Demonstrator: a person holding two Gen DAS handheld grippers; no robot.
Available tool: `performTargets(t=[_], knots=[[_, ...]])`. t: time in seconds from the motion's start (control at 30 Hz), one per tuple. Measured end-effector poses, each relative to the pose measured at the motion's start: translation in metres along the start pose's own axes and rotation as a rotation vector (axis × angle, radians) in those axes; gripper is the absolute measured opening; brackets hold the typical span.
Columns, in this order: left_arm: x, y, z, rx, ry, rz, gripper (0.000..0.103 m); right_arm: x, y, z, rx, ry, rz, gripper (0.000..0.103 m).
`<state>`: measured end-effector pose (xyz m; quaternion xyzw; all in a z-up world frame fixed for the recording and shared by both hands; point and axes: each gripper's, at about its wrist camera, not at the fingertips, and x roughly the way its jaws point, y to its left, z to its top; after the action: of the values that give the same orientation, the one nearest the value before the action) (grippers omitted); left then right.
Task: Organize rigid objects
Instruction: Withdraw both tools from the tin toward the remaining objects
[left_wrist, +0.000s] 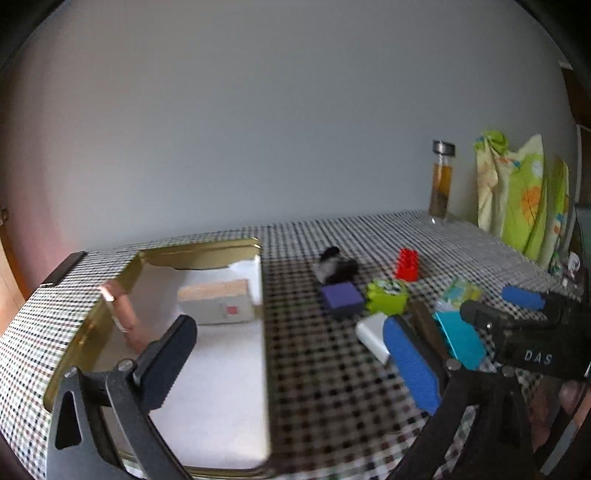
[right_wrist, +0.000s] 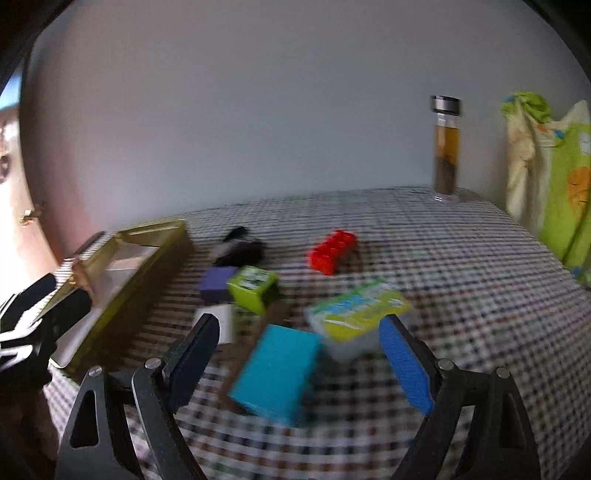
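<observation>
A gold tin box (left_wrist: 201, 249) lies open on the checked tablecloth, with a white and tan carton (left_wrist: 216, 301) and a copper tube (left_wrist: 123, 317) inside. My left gripper (left_wrist: 291, 354) is open over its right edge. Loose objects sit to the right: a red brick (right_wrist: 332, 251), a purple block (right_wrist: 218, 282), a green box (right_wrist: 253, 288), a white block (right_wrist: 223, 321), a teal box (right_wrist: 277, 369), a green-lidded clear tub (right_wrist: 356, 312) and a black and white item (right_wrist: 238, 247). My right gripper (right_wrist: 299, 360) is open, above the teal box and tub.
A glass bottle (right_wrist: 447, 147) with brown liquid stands at the back by the wall. Green patterned cloth (right_wrist: 554, 173) hangs at the right. The tin box (right_wrist: 122, 288) lies at the table's left. The right gripper also shows in the left wrist view (left_wrist: 524, 310).
</observation>
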<state>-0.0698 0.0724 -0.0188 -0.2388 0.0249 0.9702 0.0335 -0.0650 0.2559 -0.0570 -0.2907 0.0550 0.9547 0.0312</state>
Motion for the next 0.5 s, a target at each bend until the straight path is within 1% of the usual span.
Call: performTargets(t=[0.1, 0.17, 0.27, 0.37, 0.5], knots=[[0.004, -0.010, -0.002, 0.018, 0.013, -0.009, 0.102, 0.007, -0.007, -0.002, 0.010, 0.035, 0.000, 0.090], [0.004, -0.012, -0.004, 0.027, 0.017, -0.008, 0.102, 0.011, -0.007, -0.004, 0.020, 0.061, 0.030, 0.090], [0.005, -0.014, -0.004, 0.032, 0.024, -0.009, 0.102, 0.012, -0.002, -0.006, -0.014, 0.071, 0.034, 0.090], [0.005, -0.015, -0.005, 0.030, 0.025, -0.010, 0.102, 0.018, 0.003, -0.009, -0.049, 0.102, 0.064, 0.090], [0.005, -0.013, -0.005, 0.025, 0.027, -0.013, 0.102, 0.022, -0.007, -0.010, -0.012, 0.140, 0.070, 0.090]])
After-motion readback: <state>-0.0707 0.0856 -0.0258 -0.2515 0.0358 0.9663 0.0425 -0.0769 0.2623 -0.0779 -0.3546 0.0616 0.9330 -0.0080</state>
